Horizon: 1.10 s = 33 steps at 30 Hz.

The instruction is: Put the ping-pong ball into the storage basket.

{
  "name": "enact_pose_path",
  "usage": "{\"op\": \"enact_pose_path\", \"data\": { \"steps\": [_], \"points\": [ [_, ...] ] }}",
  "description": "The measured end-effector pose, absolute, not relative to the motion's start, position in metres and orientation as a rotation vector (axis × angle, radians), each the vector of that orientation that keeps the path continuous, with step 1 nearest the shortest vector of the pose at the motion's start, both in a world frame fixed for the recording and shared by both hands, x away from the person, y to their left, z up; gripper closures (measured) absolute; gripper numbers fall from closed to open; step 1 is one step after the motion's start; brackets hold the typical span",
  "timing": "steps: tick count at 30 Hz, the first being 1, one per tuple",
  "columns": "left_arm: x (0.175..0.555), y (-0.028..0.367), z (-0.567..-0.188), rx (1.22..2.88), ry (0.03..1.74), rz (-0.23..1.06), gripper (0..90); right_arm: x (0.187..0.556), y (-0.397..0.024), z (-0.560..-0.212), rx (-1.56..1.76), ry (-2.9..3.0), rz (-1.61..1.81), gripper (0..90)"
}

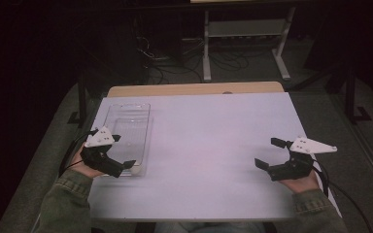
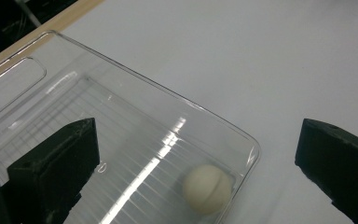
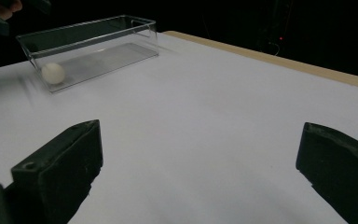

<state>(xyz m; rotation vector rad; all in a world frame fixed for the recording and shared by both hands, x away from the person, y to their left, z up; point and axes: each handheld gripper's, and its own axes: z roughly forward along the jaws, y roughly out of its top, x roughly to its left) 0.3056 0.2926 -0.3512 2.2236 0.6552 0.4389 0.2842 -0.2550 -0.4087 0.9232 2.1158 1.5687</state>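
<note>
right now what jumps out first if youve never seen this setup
A clear plastic bin sits at the left of the white table, with a small cream ball in its near corner. The left gripper hovers open over that end; the right gripper is open at the far right, holding nothing.

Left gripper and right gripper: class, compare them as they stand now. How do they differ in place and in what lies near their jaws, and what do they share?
The left gripper hovers at the near end of the clear tray, above the white ball; the right gripper hangs over bare white table, far from both. The left gripper sits at the table's left edge, the right gripper near its right edge. Shared: black jaws spread wide, nothing between them, each held in a hand.
</note>
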Motion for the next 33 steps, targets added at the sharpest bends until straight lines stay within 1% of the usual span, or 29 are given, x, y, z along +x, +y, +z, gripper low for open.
{"op": "enact_pose_path", "data": {
  "steps": [9,24,29,31,33],
  "points": [
    [0.3,0.297,-0.361,2.188,0.663,0.419,0.0,0.284,-0.255,-0.409,0.928,2.116,1.567,0.0],
    [0.281,0.301,-0.383,2.109,0.693,0.446,0.0,0.284,-0.255,-0.41,0.927,2.121,1.562,0.0],
    [0.277,0.304,-0.388,2.041,0.704,0.484,0.0,0.285,-0.256,-0.41,0.937,2.114,1.567,0.0],
    [0.274,0.308,-0.394,1.964,0.712,0.46,0.0,0.284,-0.257,-0.41,0.94,2.111,1.569,0.0],
    [0.274,0.31,-0.398,1.954,0.719,0.453,0.0,0.284,-0.256,-0.411,0.938,2.12,1.563,0.0]
  ]
}}
